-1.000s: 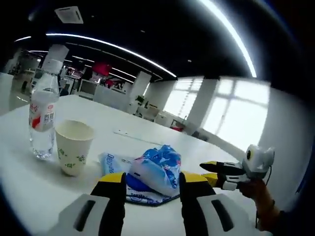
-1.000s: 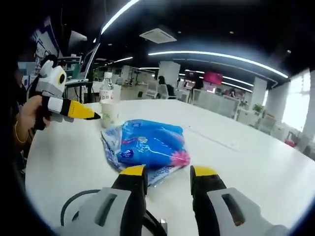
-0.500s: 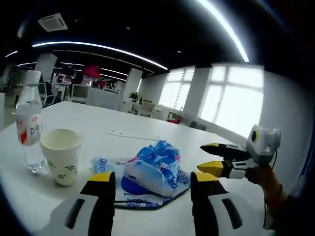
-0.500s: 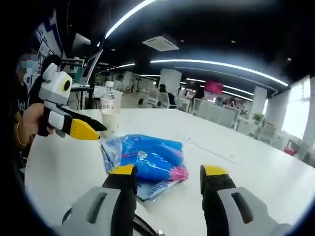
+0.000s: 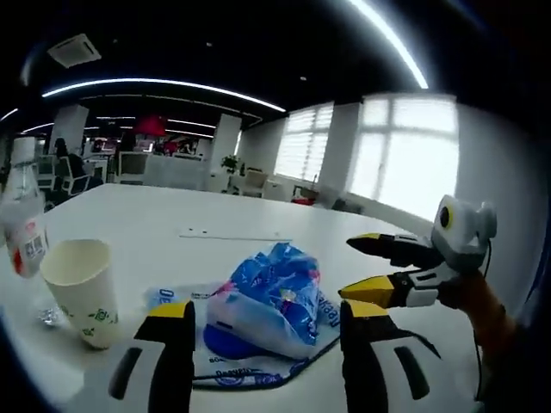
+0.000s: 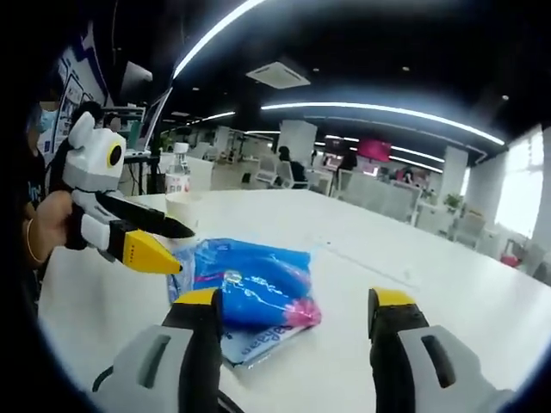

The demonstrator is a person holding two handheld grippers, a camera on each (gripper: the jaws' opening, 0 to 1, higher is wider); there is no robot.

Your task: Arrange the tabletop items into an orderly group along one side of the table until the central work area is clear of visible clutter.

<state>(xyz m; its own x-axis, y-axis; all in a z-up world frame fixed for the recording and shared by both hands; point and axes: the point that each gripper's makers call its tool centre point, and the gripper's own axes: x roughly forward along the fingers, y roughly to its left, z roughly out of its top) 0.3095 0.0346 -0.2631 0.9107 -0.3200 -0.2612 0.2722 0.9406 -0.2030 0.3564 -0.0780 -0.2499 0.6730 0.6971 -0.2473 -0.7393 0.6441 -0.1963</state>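
A large open-plan office with long ceiling light strips and bright windows surrounds a white round table point(image 5: 258, 228), which carries all the items.

Left gripper view, near to far: the left gripper point(image 5: 269, 318) stands at the bottom of the view with its yellow-tipped jaws spread wide, holding nothing. Between and just beyond its jaws lies a blue plastic packet point(image 5: 267, 301) on the table, bunched upward at the centre. To the right of the packet, the right gripper point(image 5: 366, 268) enters the view, held in a person's hand point(image 5: 473, 297); its two yellow-and-black jaws are parted and point toward the packet without touching it. To the left, a paper cup point(image 5: 77, 288) with a green print stands upright, and just beyond it a clear water bottle point(image 5: 21, 237) with a red label stands at the edge of the view.

Right gripper view, near to far: the right gripper point(image 6: 297, 301) has its jaws wide apart and empty. The blue plastic packet point(image 6: 254, 288) lies just ahead of them. The left gripper point(image 6: 176, 248) comes in from the left, jaws parted, tips close beside the packet. Behind it stand the paper cup point(image 6: 185, 206) and the water bottle point(image 6: 177, 172).
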